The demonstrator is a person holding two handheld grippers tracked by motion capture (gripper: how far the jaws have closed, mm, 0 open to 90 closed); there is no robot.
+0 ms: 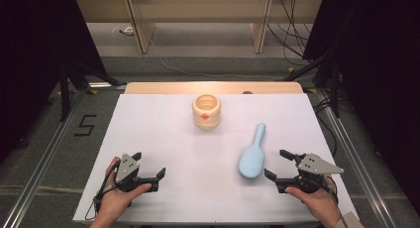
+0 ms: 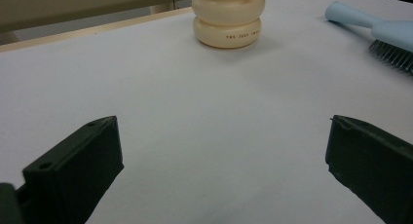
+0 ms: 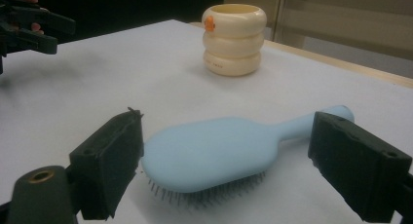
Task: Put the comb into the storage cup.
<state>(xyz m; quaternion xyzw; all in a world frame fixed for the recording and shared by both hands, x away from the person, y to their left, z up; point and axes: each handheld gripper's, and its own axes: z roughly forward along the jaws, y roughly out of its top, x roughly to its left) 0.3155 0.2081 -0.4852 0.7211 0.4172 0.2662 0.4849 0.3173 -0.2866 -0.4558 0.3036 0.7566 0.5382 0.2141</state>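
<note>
risk first: seen from the high view, the pale blue hairbrush (image 1: 253, 156) lies bristles-down on the white table (image 1: 163, 139), just beside the right gripper (image 1: 276, 164), whose jaws stand wide with nothing between them. a grip on the rounded brush head could slip, since the smooth back offers little for the pads to bite on, and a nudge from one jaw could slide the brush away. the right hand (image 1: 317, 200) is held low at the table's near edge, gripper pointed toward the brush. the left gripper (image 1: 148, 164) is held low near the left corner, jaws wide and empty, well apart from the brush. a cream ringed cup (image 1: 206, 111) stands upright near the far edge.

in the left gripper view, both jaws are seen spread over bare table, with the cup (image 2: 228, 18) ahead and the brush (image 2: 384, 36) far to one side.

in the right gripper view, the brush (image 3: 219, 151) is seen just beyond the open jaws, handle toward one side, bristles against the table.
</note>
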